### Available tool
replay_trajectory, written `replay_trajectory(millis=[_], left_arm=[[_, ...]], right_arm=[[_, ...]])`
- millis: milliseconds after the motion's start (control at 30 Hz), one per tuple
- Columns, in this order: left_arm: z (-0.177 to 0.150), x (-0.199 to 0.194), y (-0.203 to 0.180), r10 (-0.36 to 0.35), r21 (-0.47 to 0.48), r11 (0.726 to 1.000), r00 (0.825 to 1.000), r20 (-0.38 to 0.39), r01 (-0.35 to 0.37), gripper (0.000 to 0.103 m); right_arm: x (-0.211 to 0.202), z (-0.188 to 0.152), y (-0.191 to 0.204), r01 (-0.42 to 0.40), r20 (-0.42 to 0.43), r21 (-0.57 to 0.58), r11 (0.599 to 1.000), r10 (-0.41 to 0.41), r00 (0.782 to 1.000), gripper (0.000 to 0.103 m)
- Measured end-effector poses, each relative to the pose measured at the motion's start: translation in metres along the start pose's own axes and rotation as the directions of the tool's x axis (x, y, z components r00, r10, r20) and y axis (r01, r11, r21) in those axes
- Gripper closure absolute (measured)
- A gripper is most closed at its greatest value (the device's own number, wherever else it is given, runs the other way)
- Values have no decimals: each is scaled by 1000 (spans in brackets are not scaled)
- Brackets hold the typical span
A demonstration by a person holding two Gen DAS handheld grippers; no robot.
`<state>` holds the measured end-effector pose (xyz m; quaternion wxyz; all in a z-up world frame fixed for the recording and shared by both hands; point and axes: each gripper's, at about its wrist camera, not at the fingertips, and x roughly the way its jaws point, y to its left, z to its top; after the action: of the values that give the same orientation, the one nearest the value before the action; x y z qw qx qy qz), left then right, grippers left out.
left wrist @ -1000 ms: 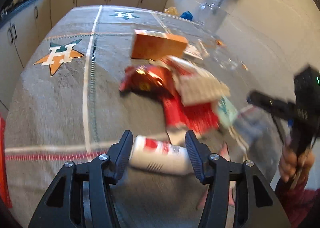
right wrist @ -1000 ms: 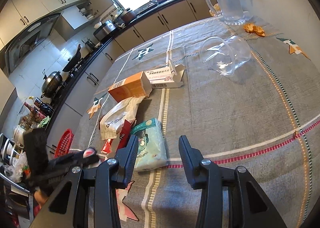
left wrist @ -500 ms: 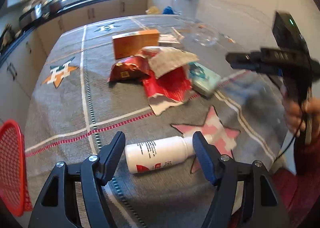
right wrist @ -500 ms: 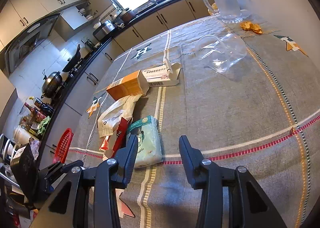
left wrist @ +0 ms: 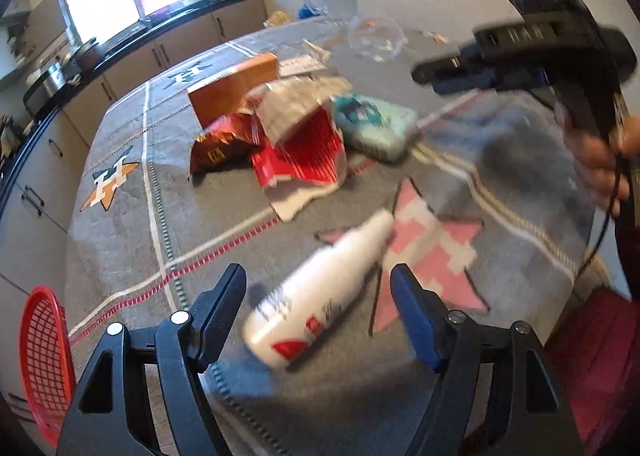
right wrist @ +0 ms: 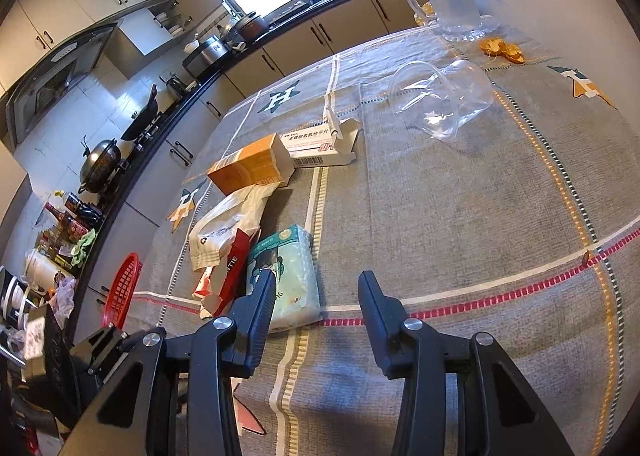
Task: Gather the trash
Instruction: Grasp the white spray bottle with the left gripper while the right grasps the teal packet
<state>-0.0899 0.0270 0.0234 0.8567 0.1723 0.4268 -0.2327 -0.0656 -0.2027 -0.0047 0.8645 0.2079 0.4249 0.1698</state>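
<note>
a: where's the left gripper (left wrist: 318,286) right now?

b: low over the grey patterned tablecloth (left wrist: 520,256), jaws parted wide — they have just been opening. the white plastic bottle with red print (left wrist: 316,292) lies on its side between them, cap end pointing to about one o'clock onto a pink star in the cloth. neither pad presses on it, so nothing is gripped; the picture is blurred there.

a: and the rest of the trash?

b: at twelve o'clock from that gripper, well apart from the bottle: a crumpled red and white wrapper (left wrist: 304,160), a dark red foil snack bag (left wrist: 220,144) touching it at its nine o'clock, an orange cardboard box (left wrist: 232,92) behind, and a pale teal soft tissue pack (left wrist: 376,126) at the wrapper's two o'clock.

a: the right gripper (right wrist: 316,298)?

b: jaws about half open, empty, hovering over bare cloth. the tissue pack sits just beside its left finger (right wrist: 262,302), at ten o'clock. a clear plastic cup (right wrist: 440,100) lies tipped over at one o'clock, farther off.

a: any bin?

b: a red mesh basket (left wrist: 42,356) at the table's edge, at the left gripper's eight o'clock — i can't tell what's in it.
</note>
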Motion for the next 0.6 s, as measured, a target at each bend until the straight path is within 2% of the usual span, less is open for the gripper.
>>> replay_trajectory(millis=[67, 167, 233, 300, 433, 600], left_arm=[[4, 4, -1, -5, -23, 1000, 1000, -1, 5, 53], [4, 11, 0, 9, -58, 998, 1000, -16, -10, 66], [2, 11, 2, 4, -93, 996, 1000, -10, -5, 68], [0, 9, 5, 20, -139, 990, 1000, -6, -20, 72], [-4, 7, 11, 34, -210, 977, 999, 7, -32, 74], [-4, 7, 11, 45, -217, 975, 999, 13, -41, 74]], right_arm=[[3, 0, 3, 8, -6, -8, 1000, -8, 1000, 57], [11, -2, 12, 16, -30, -42, 999, -17, 999, 54], [18, -3, 20, 20, -43, -74, 997, -24, 999, 47], [25, -5, 31, 32, -56, -116, 993, -38, 998, 44], [40, -8, 49, 79, -71, -203, 976, -95, 993, 41], [57, -9, 58, 144, -77, -268, 953, -170, 982, 41]])
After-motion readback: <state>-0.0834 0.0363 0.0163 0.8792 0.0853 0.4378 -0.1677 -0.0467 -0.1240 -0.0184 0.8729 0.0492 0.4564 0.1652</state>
